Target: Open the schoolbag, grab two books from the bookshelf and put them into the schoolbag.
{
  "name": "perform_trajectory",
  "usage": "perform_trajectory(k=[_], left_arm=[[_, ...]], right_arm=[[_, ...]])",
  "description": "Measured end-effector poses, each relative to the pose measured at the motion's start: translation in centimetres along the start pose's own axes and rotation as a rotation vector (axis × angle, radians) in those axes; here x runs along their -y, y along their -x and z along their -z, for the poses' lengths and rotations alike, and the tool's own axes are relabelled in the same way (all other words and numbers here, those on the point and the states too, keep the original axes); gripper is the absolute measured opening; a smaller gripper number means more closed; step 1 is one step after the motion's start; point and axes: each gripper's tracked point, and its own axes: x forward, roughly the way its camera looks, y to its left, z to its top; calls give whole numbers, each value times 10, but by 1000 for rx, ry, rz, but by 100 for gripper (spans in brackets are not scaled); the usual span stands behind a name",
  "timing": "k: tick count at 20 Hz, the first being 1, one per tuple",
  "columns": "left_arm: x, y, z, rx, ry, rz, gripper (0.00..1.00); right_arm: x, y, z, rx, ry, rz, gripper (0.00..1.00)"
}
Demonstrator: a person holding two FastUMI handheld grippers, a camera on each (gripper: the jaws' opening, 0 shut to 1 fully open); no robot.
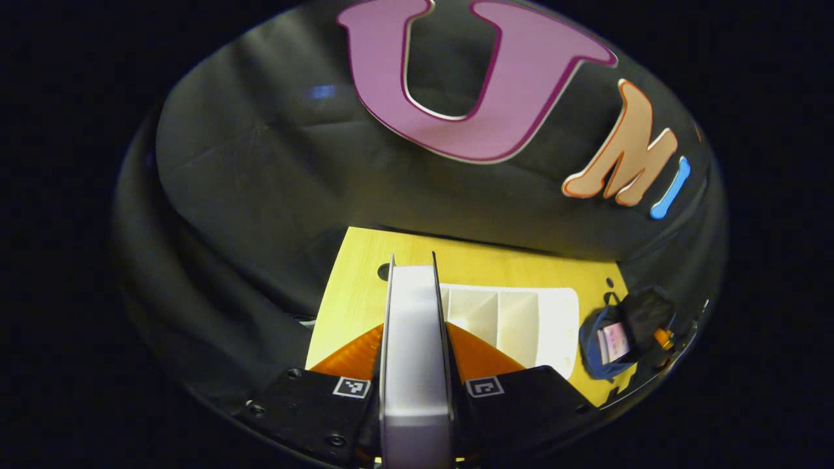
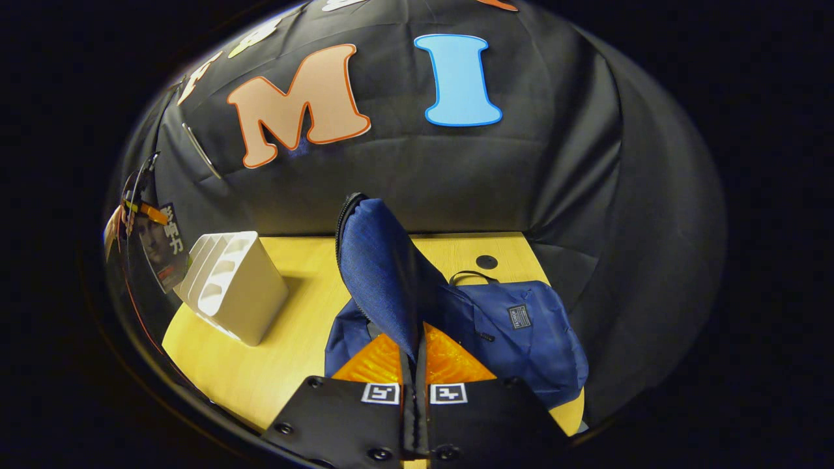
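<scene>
My left gripper [image 1: 416, 365] had its fingers pressed on both covers of a book [image 1: 416, 339], held upright with the white page edge facing the camera. The book stood between me and the table, rising toward 12 o'clock in the left gripper view. Behind it, toward 1 o'clock, sat the white bookshelf [image 1: 521, 319], its slots looking bare from this angle. Farther out at 3 o'clock lay the schoolbag [image 1: 619, 339], dark blue, with something pale showing at its mouth; too small to say what.

My right gripper [image 2: 415, 365] was nipped nearly closed on the schoolbag's flap [image 2: 381, 273], both fingers pressing the blue fabric and lifting it up so the zip edge ran toward 12 o'clock. The rest of the schoolbag [image 2: 521, 332] slumped on the yellow table [image 2: 293, 352] toward 2 o'clock. The bookshelf [image 2: 234, 286] stood well apart at 10 o'clock, and past it, near the rim at 9 o'clock, I could make out the book [image 2: 159, 251] in the other gripper.

My reading: bag open, a book off the shelf, mid-carry. Whether this was the first or second book I could not tell. Next I would need to keep the flap high, swing the book across, turn it edge-down and slide it into the mouth without snagging the zip.
</scene>
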Motion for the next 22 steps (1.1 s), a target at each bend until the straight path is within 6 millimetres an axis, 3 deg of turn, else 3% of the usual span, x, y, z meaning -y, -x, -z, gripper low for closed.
perform_trajectory(k=[4,10,14,22], left_arm=[[7,18,-12,60,88,69,38],[36,23,-17,111,293,233,38],[65,37,-17,129,406,401,38],[123,21,-12,155,551,549,38]], right_arm=[[-1,0,0,-1,-1,0,4],[-1,1,1,-3,5,-1,4],[0,1,1,-2,1,-3,4],[-2,0,5,-1,2,-19,4]])
